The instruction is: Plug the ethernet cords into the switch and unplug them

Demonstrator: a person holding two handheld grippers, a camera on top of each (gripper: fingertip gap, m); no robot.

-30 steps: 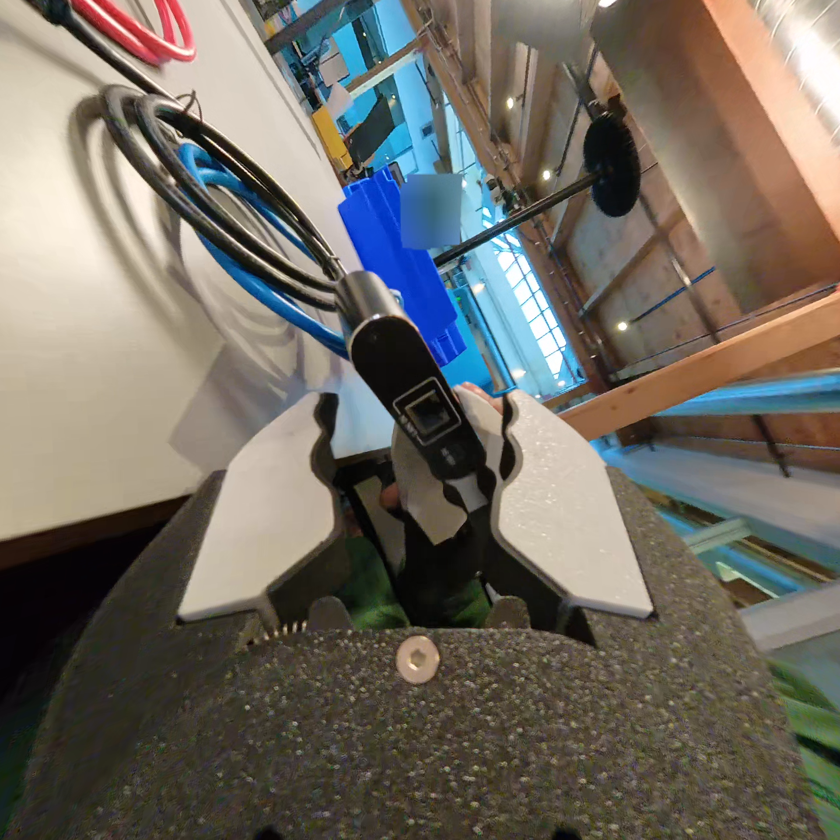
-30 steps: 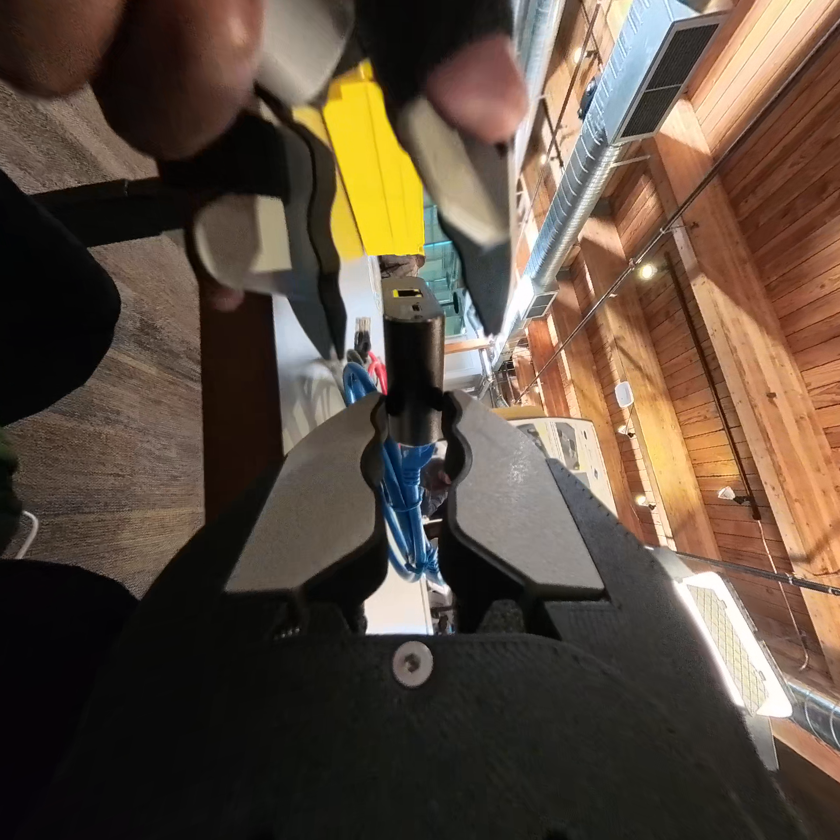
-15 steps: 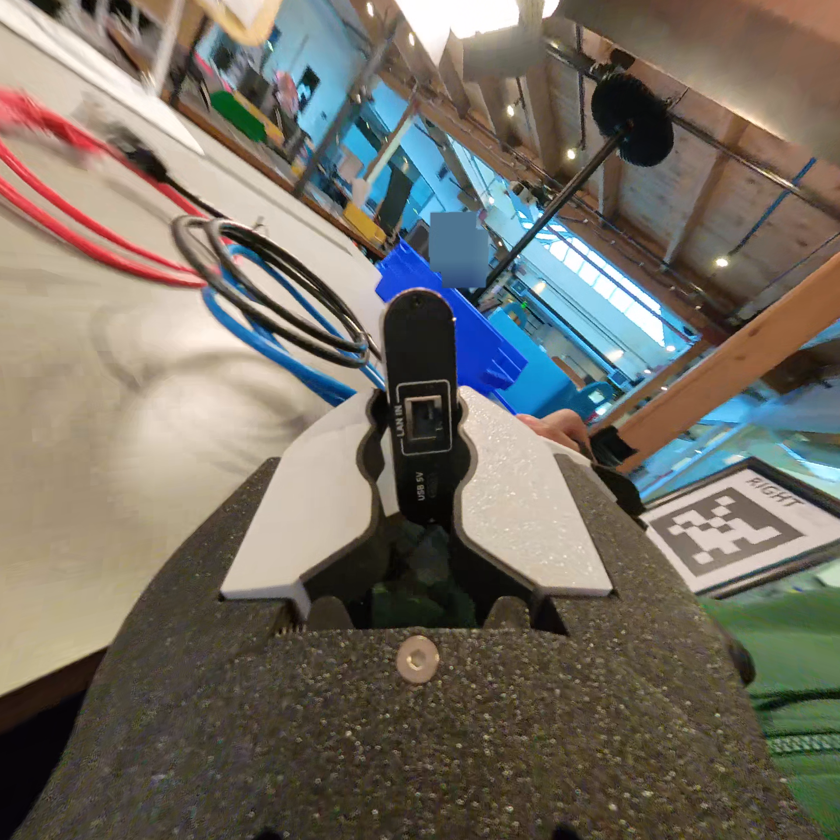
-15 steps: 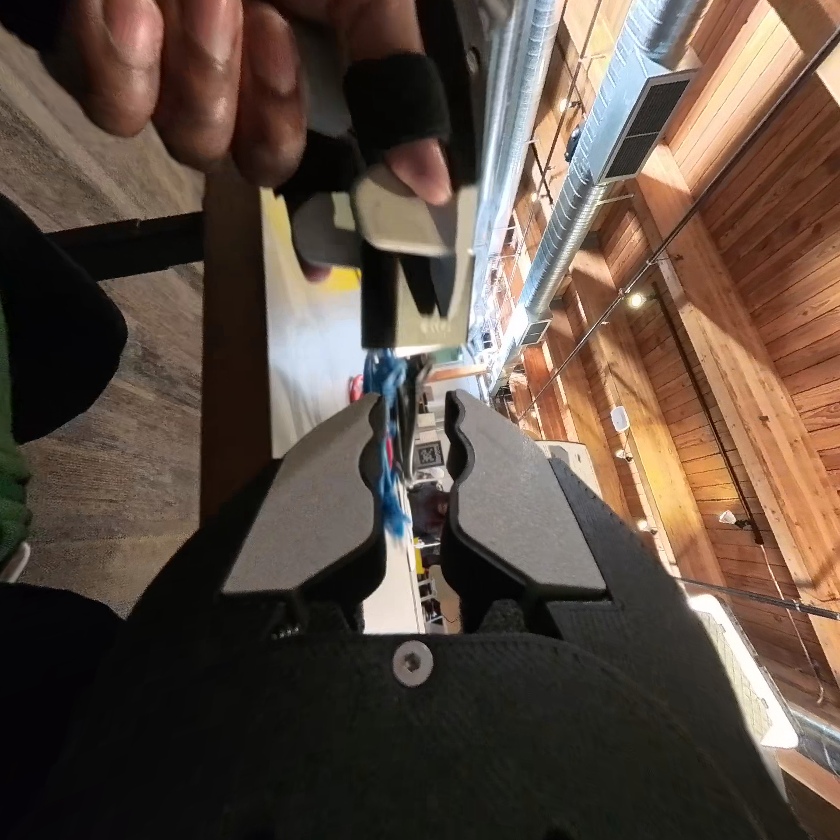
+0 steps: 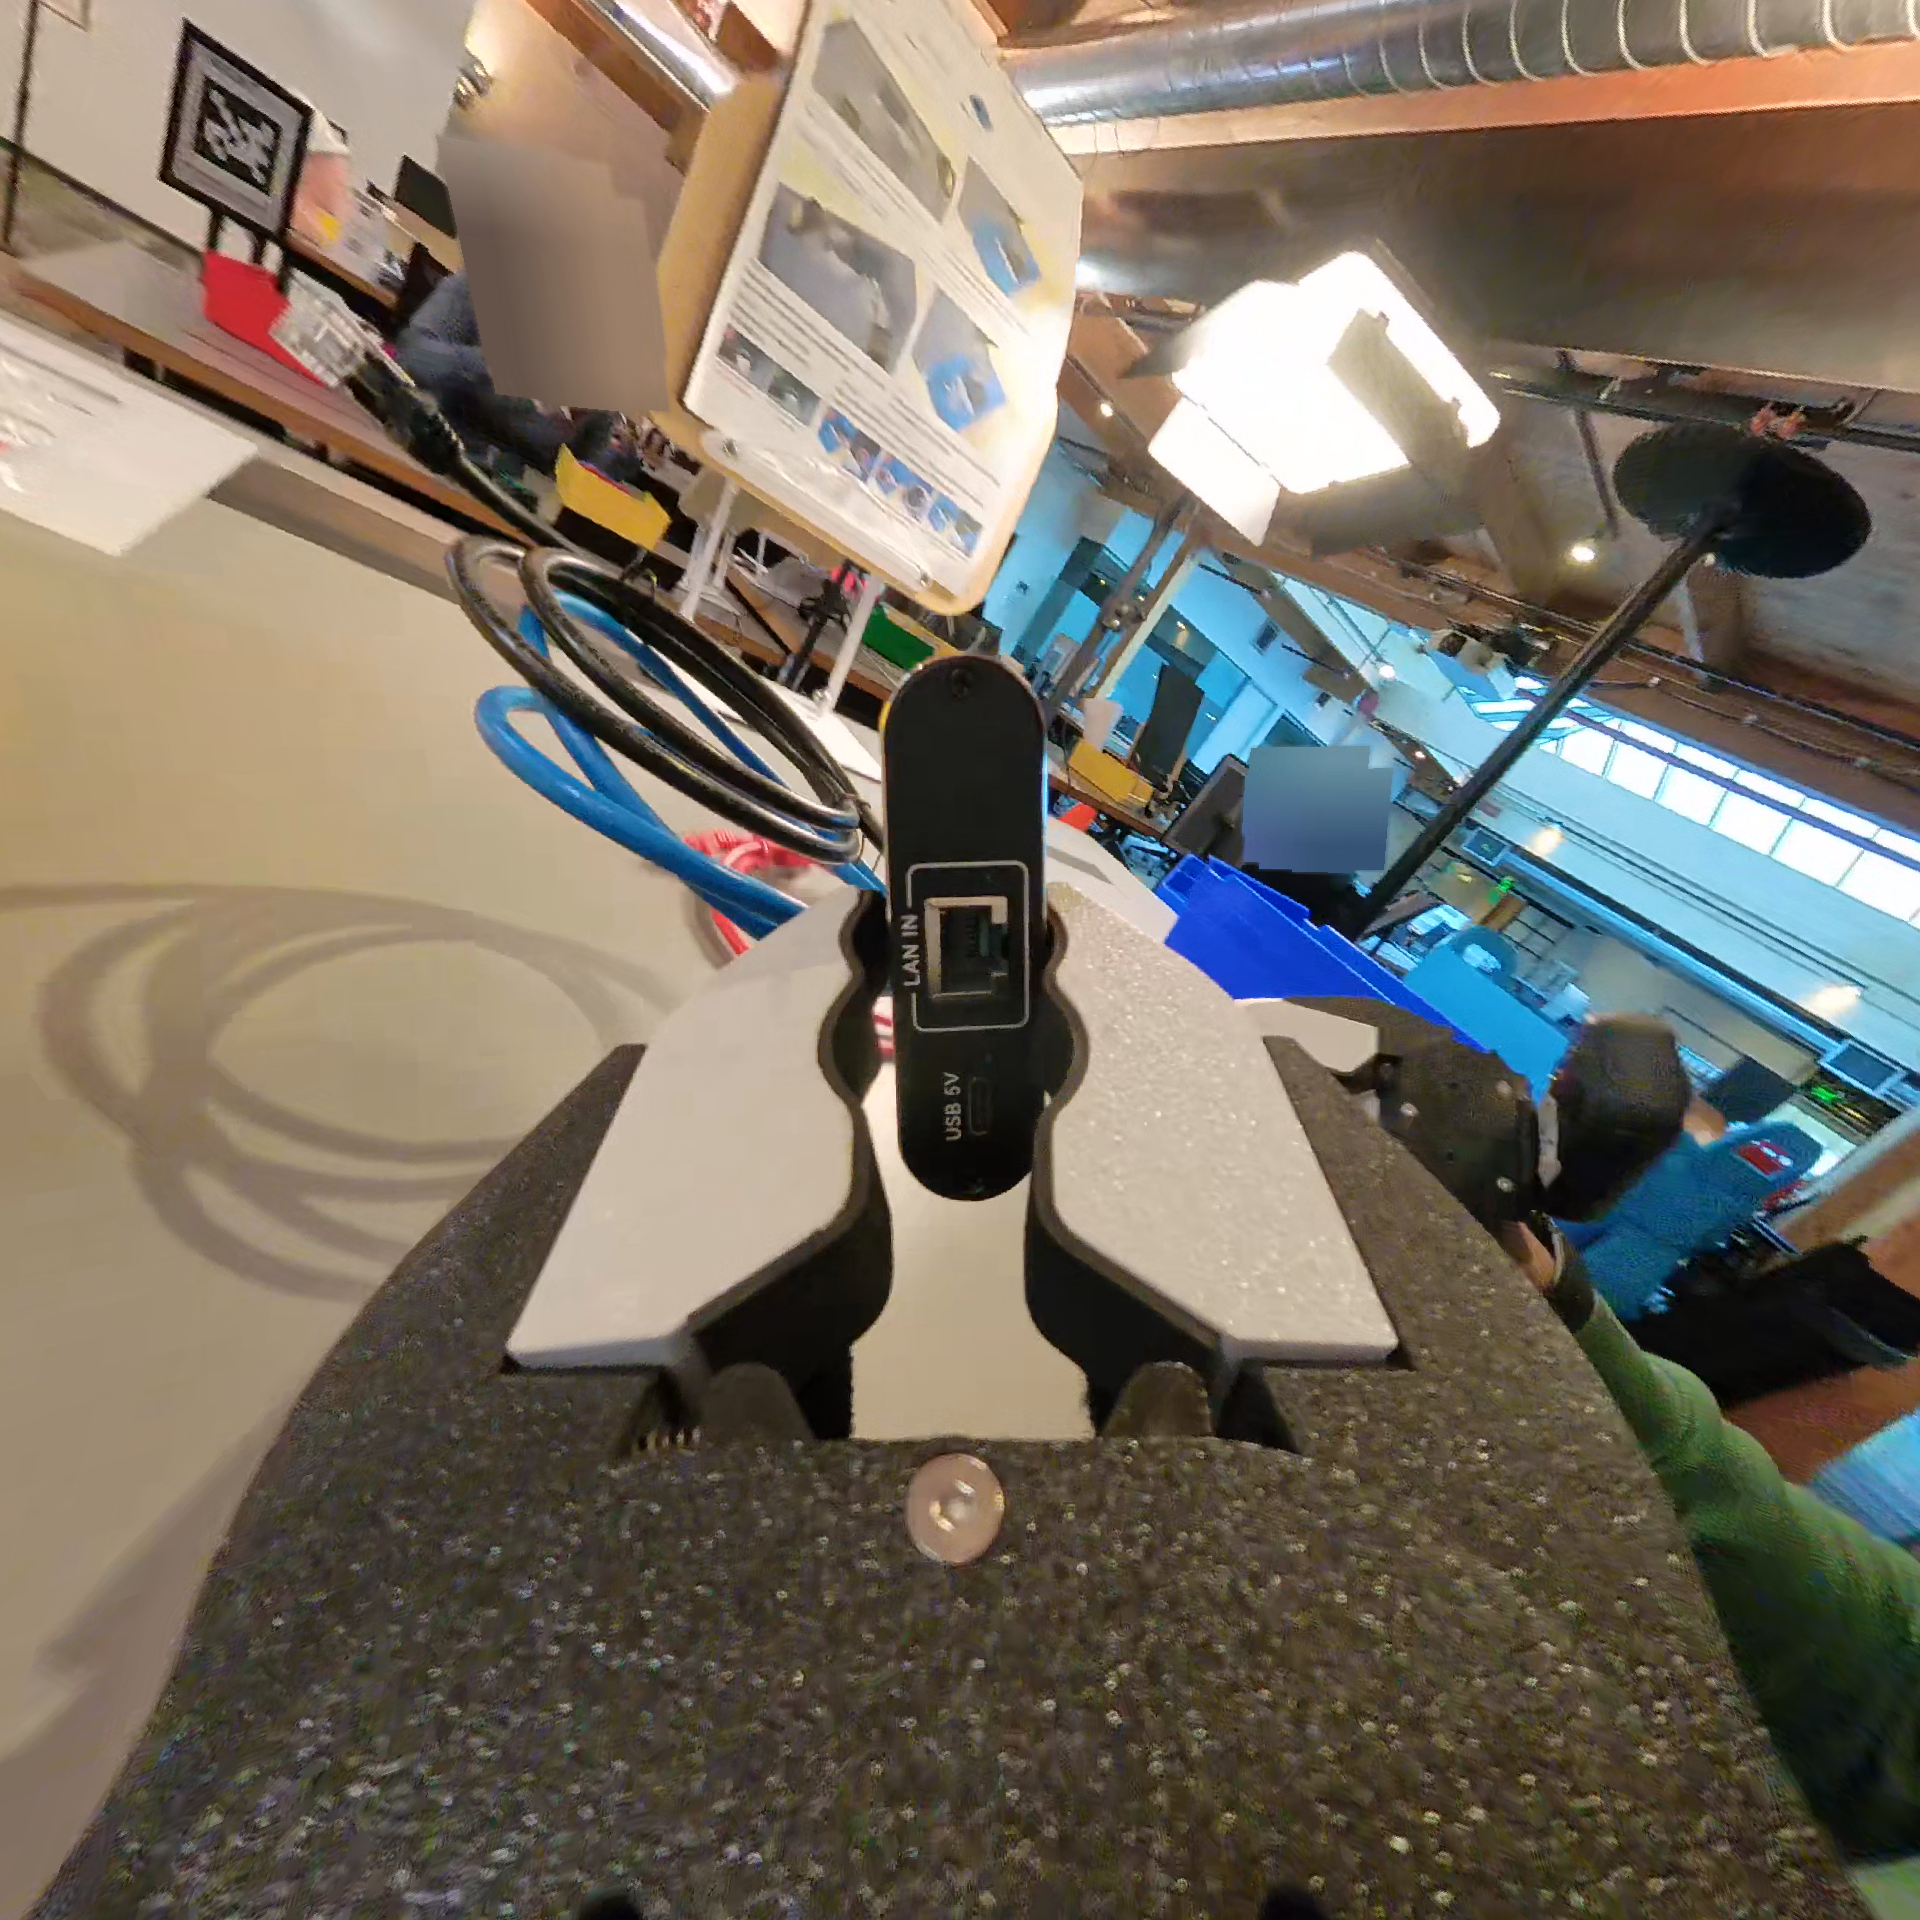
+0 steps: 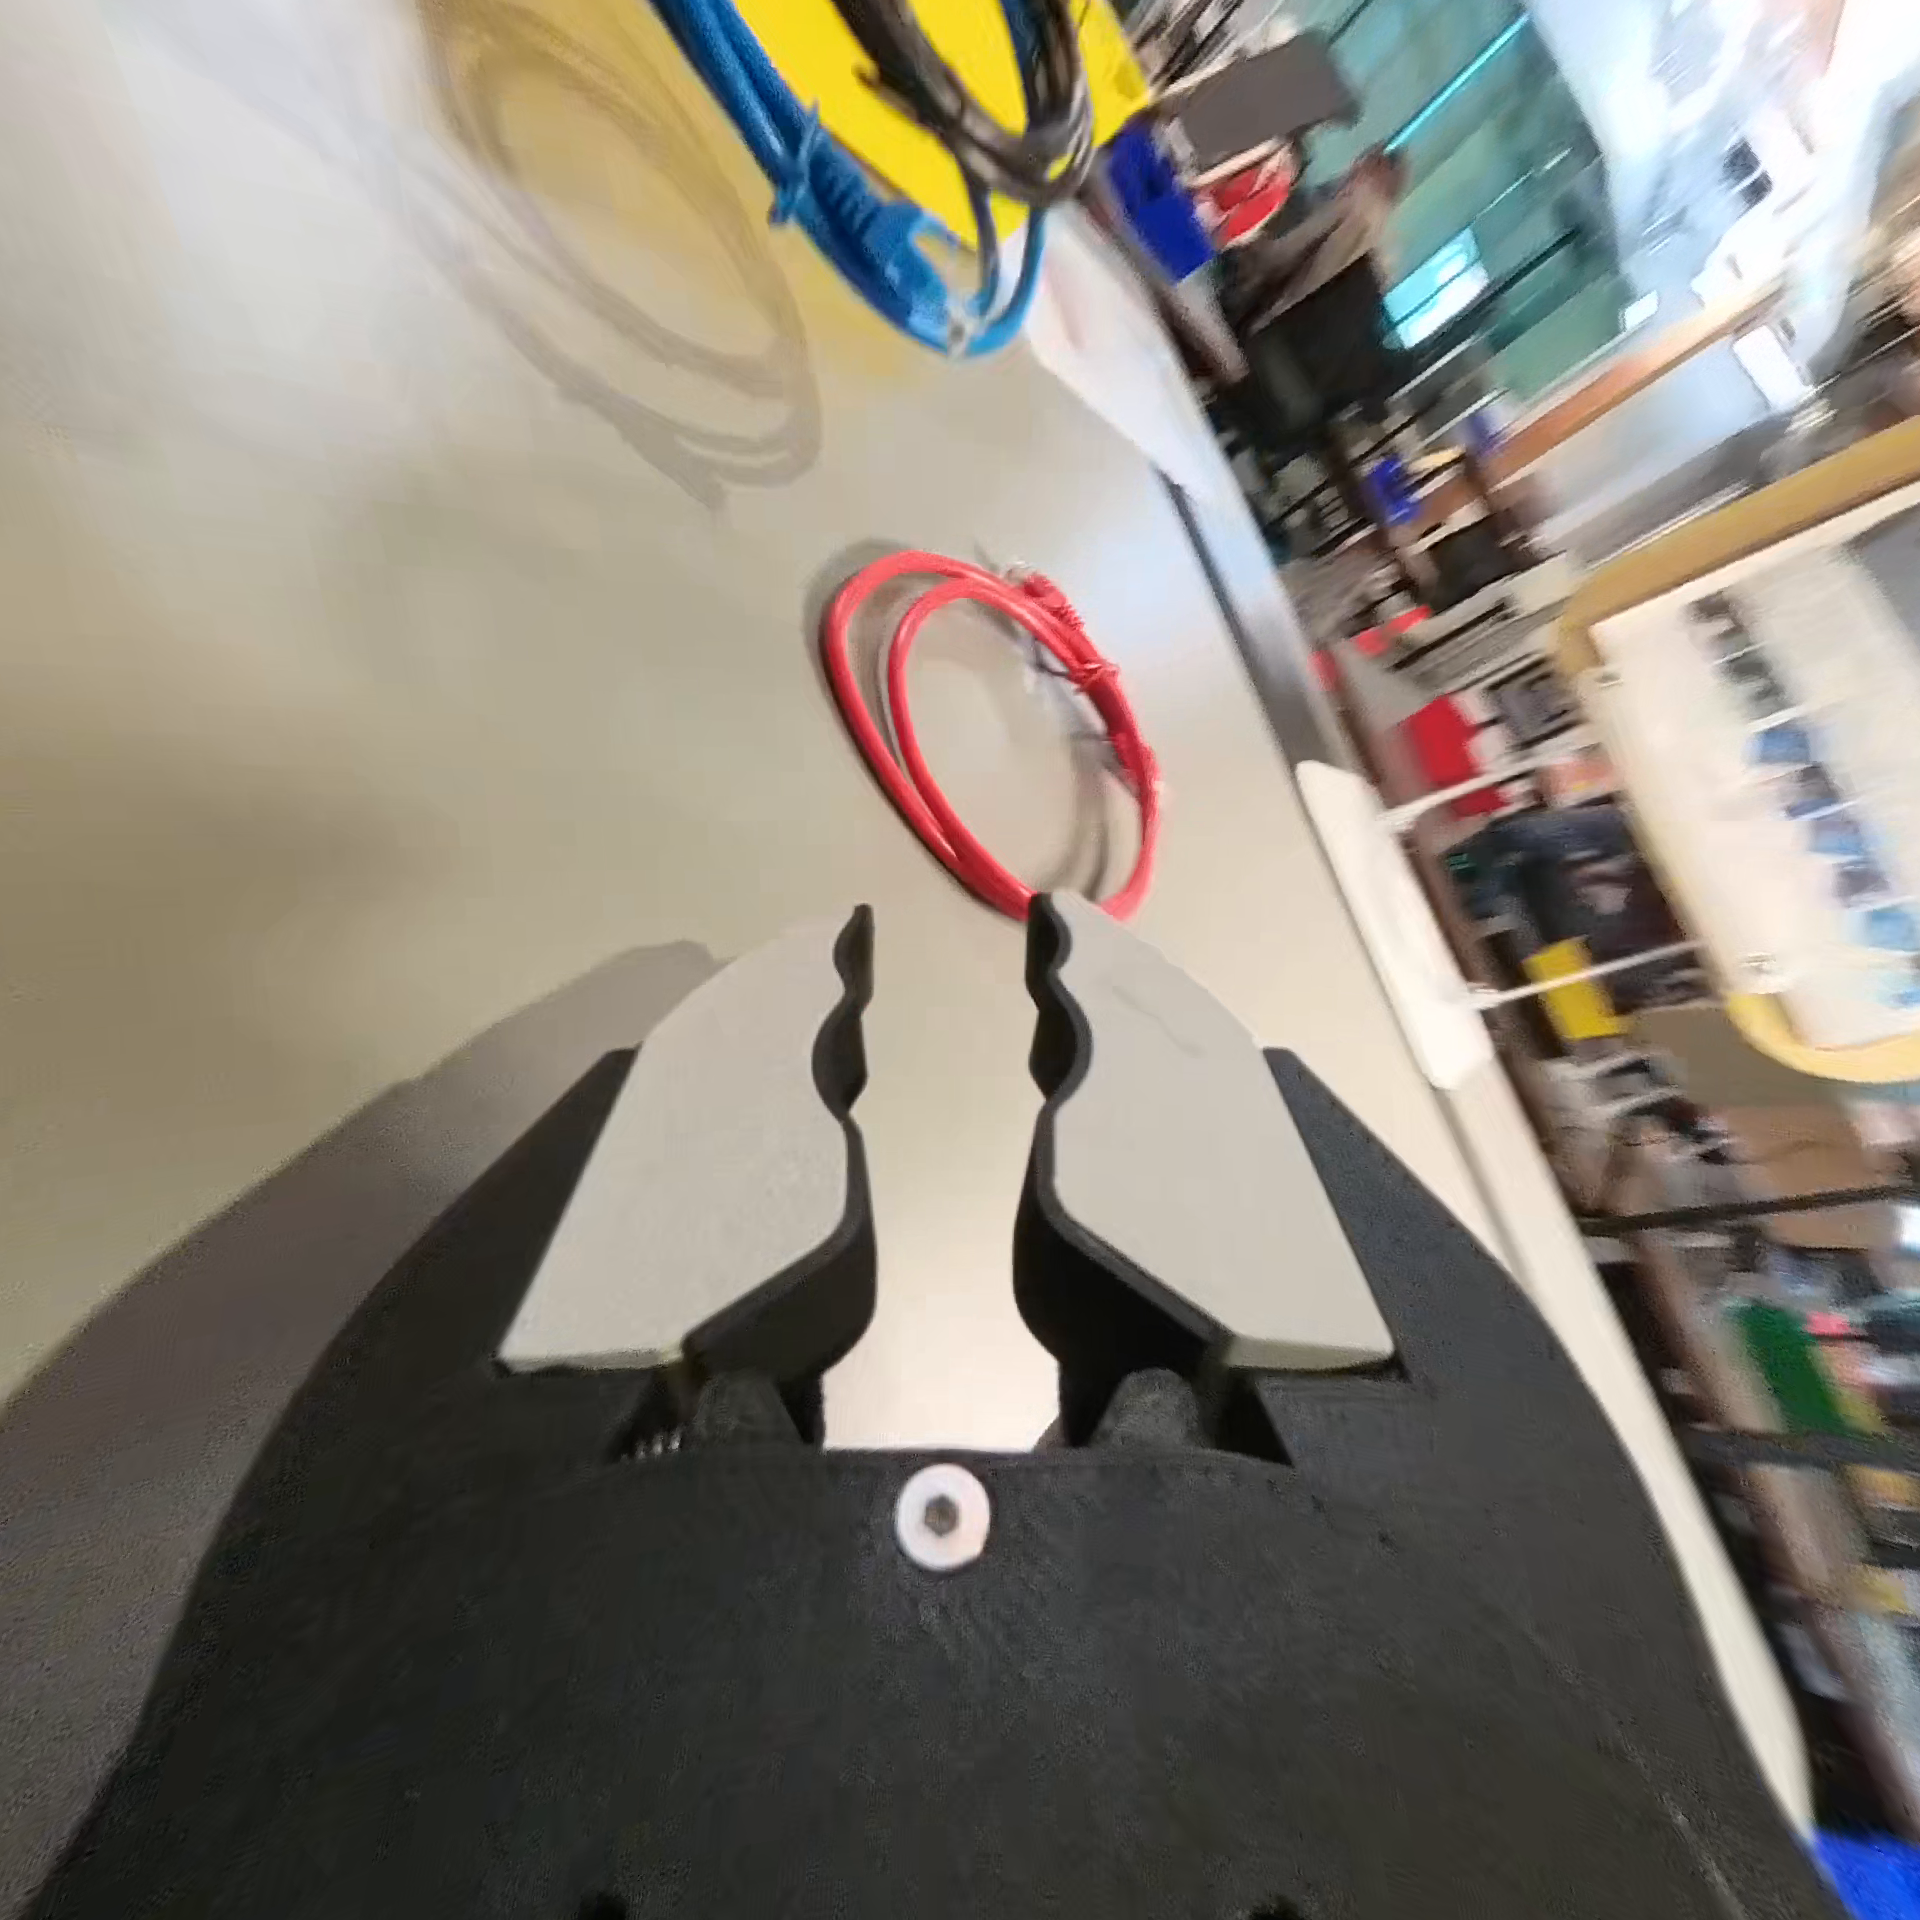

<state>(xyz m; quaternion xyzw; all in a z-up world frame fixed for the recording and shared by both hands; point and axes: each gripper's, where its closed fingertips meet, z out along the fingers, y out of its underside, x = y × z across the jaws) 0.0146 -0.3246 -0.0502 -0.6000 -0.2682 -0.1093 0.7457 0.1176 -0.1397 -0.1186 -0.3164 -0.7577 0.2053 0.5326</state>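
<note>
My left gripper is shut on the small black switch, held upright above the table with its empty port face toward the camera. Blue and black coiled ethernet cords hang behind the switch, with a bit of red cord below them. My right gripper is open and empty, low over the table, its tips at the near edge of a coiled red ethernet cord. The blue cord and black cord show at the top of the right wrist view, which is blurred.
A pale table lies under both grippers. A tilted instruction board on a white stand is at the table's far side. Blue bins and a black lamp stand are to the right. A green sleeve holds the other gripper. Tip to tip, the grippers are about 25 centimeters apart.
The switch passed from my right gripper to my left, which closed on it. The right gripper then swung down toward the red cord on the table. The left tilted more level.
</note>
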